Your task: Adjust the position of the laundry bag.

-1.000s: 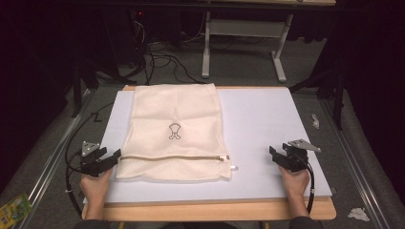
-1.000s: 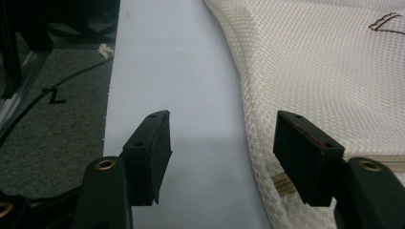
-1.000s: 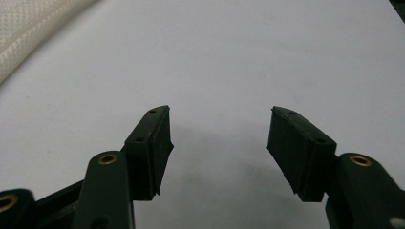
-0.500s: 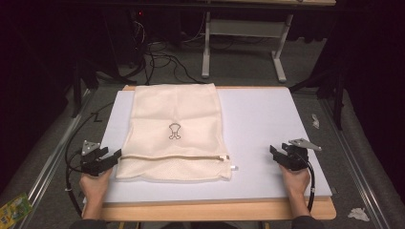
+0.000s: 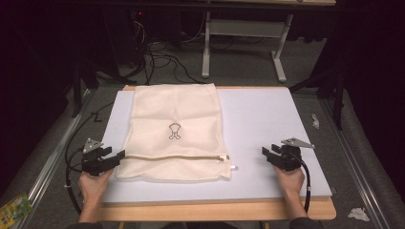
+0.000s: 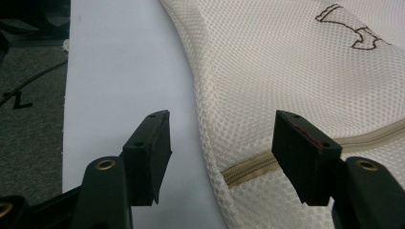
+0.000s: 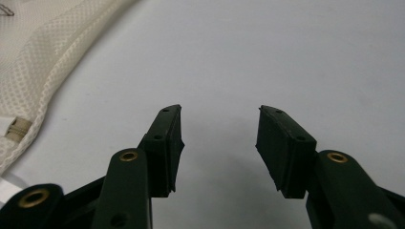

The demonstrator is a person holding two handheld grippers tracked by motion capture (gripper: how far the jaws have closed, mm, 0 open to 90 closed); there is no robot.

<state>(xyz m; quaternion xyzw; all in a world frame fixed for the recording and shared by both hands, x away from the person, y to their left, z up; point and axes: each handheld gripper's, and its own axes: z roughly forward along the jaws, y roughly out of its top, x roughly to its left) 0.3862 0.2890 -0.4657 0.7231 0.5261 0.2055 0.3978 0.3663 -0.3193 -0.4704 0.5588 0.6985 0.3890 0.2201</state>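
- Two hands are seen entering from the near edge of the bench (image 5: 305, 210), each holding a tool.
- Left tool (image 5: 118, 156): jaws are held apart over the near left corner of the mesh bag (image 5: 176, 129). In the left gripper view (image 6: 222, 143), one jaw is seen over the bare white sheet (image 6: 119, 71) and the other over the mesh, with the bag's edge and the closed end of the zipper (image 6: 248, 168) lying between them. No pad is seen pressing on the fabric.
- Right tool (image 5: 267, 152): jaws are apart and have just been closing somewhat; nothing is between them. In the right gripper view (image 7: 219, 138), only bare white sheet is seen between the pads, with the bag's near right corner off to the side.
- Mesh bag: cream, laid flat on the left half of the white sheet, its long side running away from the person. The zipper is seen running across it near the near end, with a white pull tab (image 5: 233, 167) sticking out at the right edge. A small outlined emblem (image 5: 175, 131) is printed near the middle.
- Right tool and bag are well apart.
- Beyond the bench: floor with dark cables (image 5: 157, 57) and a grey frame leg (image 5: 206, 47).
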